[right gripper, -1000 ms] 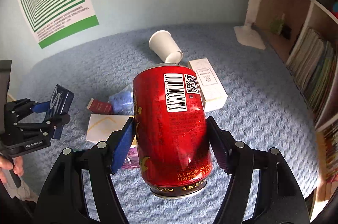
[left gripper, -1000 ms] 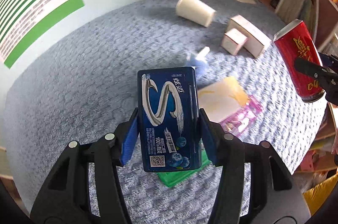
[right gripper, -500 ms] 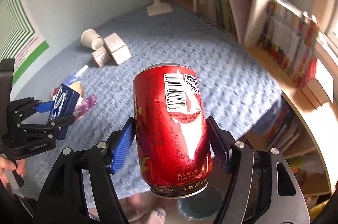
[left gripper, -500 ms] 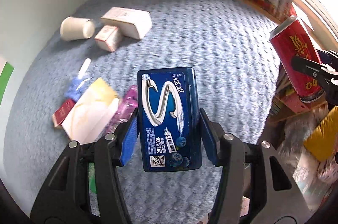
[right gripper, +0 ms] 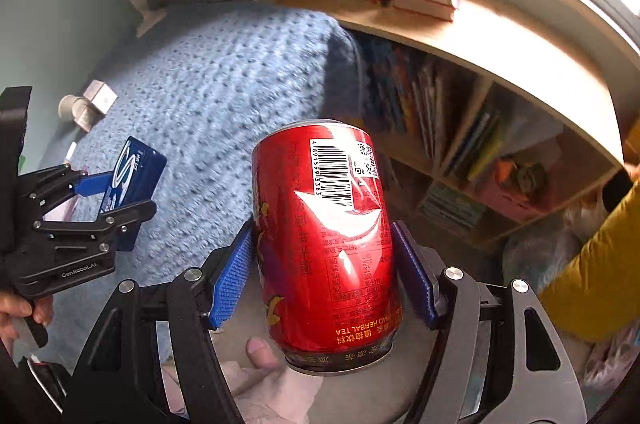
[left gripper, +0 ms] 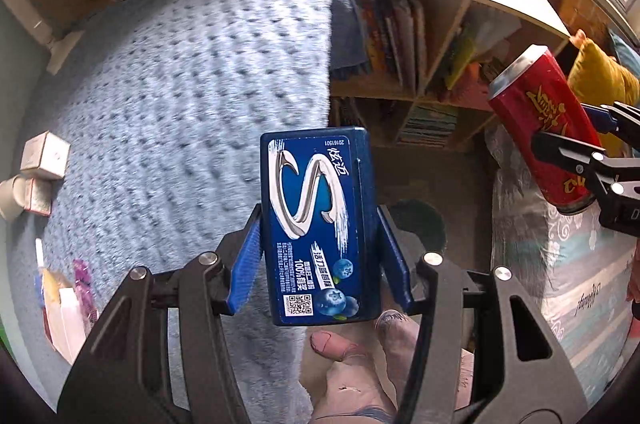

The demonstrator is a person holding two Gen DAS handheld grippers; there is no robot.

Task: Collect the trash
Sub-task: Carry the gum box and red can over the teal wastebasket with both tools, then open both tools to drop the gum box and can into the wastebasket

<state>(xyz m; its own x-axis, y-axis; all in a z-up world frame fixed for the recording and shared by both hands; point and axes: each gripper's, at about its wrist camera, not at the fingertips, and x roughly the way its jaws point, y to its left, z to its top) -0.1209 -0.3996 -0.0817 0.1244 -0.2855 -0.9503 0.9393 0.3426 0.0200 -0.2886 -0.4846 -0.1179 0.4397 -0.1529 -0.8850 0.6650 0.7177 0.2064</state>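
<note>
My left gripper (left gripper: pixel 320 256) is shut on a dark blue gum box (left gripper: pixel 318 224) and holds it upright in the air past the edge of the blue knitted blanket (left gripper: pixel 168 96). My right gripper (right gripper: pixel 326 272) is shut on a red herbal tea can (right gripper: pixel 326 236), held up over the floor. The can also shows at the right of the left wrist view (left gripper: pixel 544 128). The gum box shows at the left of the right wrist view (right gripper: pixel 132 180). A dark round opening (left gripper: pixel 420 224) lies on the floor behind the gum box.
On the blanket lie a white paper cup (left gripper: pixel 10 192), small white boxes (left gripper: pixel 44 160) and several wrappers (left gripper: pixel 68 296). A wooden bookshelf (right gripper: pixel 460 128) full of books stands beyond. A patterned fabric (left gripper: pixel 560 264) and a yellow cushion (left gripper: pixel 596 76) lie at right. Bare feet (left gripper: pixel 360 356) are below.
Both grippers have swung right and away from the blanket, with the gum box and the can still held. The littered blanket slid to the left; the bookshelf and floor came into view.
</note>
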